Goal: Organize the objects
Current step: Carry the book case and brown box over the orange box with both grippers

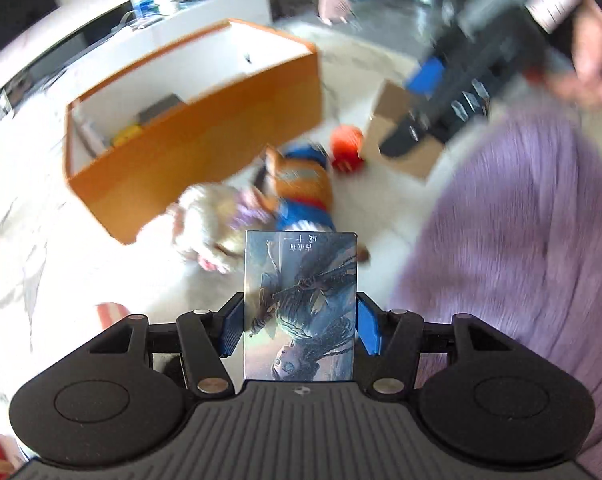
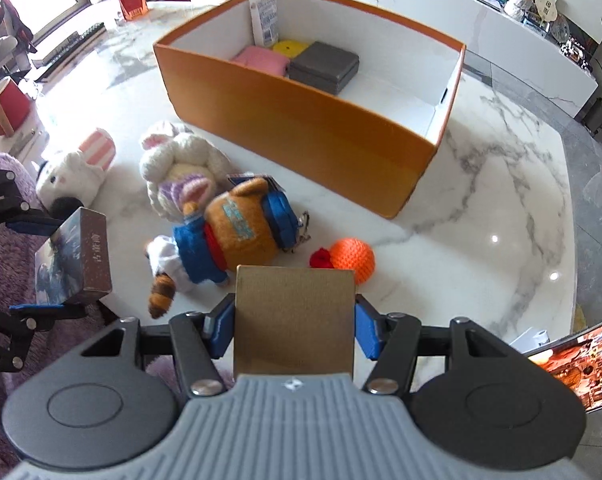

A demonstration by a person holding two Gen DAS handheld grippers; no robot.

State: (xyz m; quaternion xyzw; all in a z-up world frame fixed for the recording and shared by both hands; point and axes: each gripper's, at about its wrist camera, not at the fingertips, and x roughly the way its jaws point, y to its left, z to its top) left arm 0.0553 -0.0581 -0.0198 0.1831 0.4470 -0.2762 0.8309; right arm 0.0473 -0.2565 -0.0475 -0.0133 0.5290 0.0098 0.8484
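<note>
We saw left gripper [image 1: 300, 330] fingers clamped on picture box [image 1: 300, 304], right gripper [image 2: 295, 330] fingers clamped on cardboard box [image 2: 295, 316].

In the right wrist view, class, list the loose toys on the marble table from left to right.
White rabbit plush → cream bunny plush → brown plush in a blue outfit → orange knitted ball.

Plush toys [image 2: 221, 216] before orange box [image 2: 301, 128]
</note>
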